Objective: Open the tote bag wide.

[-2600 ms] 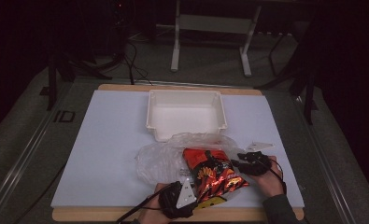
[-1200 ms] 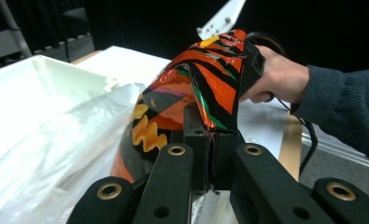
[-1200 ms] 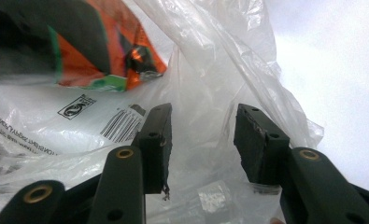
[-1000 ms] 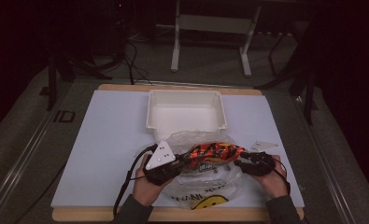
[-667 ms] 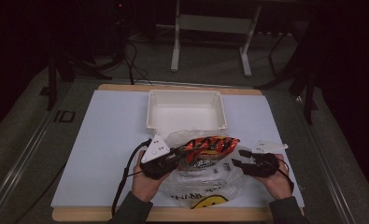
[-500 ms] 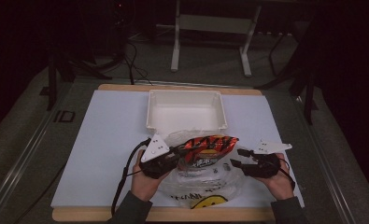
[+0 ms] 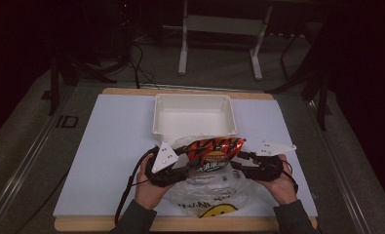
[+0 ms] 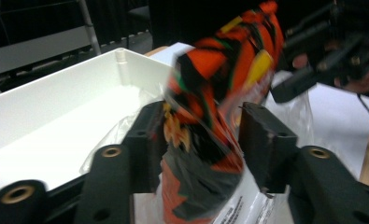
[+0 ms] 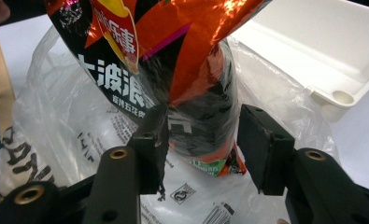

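Note:
An orange and black chip bag point(image 7: 214, 146) hangs level above a clear plastic bag point(image 7: 204, 195) with a yellow smiley face, between my two grippers. My left gripper point(image 7: 184, 155) is at the chip bag's left end. Its jaws have just been opening and stand wide, with the blurred chip bag point(image 8: 219, 70) between them and a gap at the right pad. My right gripper point(image 7: 237, 162) is at the bag's right end. Its jaws point(image 9: 203, 144) have just been closing, and both pads meet the chip bag point(image 9: 173, 46), whose lower end sits in the plastic bag point(image 9: 56, 116).
A white tray point(image 7: 156, 122) stands empty just beyond the bags, on a white mat point(image 7: 112, 146) over a wooden table. Its near rim lies close behind the chip bag. Dark floor, cables and a stand lie past the table's far edge.
The chip bag and my right gripper have moved up the picture toward the tray. The left hand has barely shifted.

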Motion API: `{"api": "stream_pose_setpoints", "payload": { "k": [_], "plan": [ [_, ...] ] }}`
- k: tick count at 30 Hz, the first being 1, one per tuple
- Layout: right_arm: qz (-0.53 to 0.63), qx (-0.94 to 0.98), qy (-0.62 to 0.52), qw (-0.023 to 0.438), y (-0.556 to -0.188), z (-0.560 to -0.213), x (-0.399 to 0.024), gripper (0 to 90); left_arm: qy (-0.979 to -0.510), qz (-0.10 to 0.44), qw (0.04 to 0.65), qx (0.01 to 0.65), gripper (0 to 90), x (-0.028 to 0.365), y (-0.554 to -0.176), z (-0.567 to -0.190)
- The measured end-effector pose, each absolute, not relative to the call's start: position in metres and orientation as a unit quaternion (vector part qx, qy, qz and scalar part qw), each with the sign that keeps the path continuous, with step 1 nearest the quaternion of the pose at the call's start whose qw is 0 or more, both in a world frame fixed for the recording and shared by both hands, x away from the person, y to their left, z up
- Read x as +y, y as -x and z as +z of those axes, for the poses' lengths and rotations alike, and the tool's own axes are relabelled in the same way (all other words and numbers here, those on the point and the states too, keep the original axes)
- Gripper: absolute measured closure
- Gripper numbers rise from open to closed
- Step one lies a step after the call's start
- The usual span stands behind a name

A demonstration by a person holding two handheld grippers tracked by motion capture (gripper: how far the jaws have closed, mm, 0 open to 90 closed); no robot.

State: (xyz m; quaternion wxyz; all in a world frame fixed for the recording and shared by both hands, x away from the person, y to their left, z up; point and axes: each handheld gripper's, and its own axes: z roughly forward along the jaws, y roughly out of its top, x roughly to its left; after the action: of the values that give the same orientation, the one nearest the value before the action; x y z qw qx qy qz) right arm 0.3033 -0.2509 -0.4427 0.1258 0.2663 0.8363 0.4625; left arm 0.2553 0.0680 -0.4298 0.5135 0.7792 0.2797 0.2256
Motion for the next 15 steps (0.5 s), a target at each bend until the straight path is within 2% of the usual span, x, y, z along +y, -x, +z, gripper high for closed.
{"api": "stream_pose_setpoints", "payload": {
  "k": [5, 10, 13, 15],
  "plan": [
    [0.464, 0.834, -0.272, 0.124, -0.305, -0.444, -0.249, 54.1, -0.787, 0.220, 0.503, 0.281, 44.2, 0.062, -0.268, -0.440],
    [0.460, 0.835, -0.277, 0.122, -0.309, -0.445, -0.248, 54.0, -0.775, 0.215, 0.516, 0.295, 37.8, 0.055, -0.283, -0.447],
    [0.459, 0.835, -0.278, 0.120, -0.311, -0.446, -0.246, 53.9, -0.769, 0.214, 0.518, 0.307, 38.6, 0.053, -0.291, -0.448],
    [0.459, 0.835, -0.280, 0.118, -0.312, -0.447, -0.246, 53.8, -0.767, 0.210, 0.517, 0.315, 44.3, 0.051, -0.295, -0.449]
  ]
}}
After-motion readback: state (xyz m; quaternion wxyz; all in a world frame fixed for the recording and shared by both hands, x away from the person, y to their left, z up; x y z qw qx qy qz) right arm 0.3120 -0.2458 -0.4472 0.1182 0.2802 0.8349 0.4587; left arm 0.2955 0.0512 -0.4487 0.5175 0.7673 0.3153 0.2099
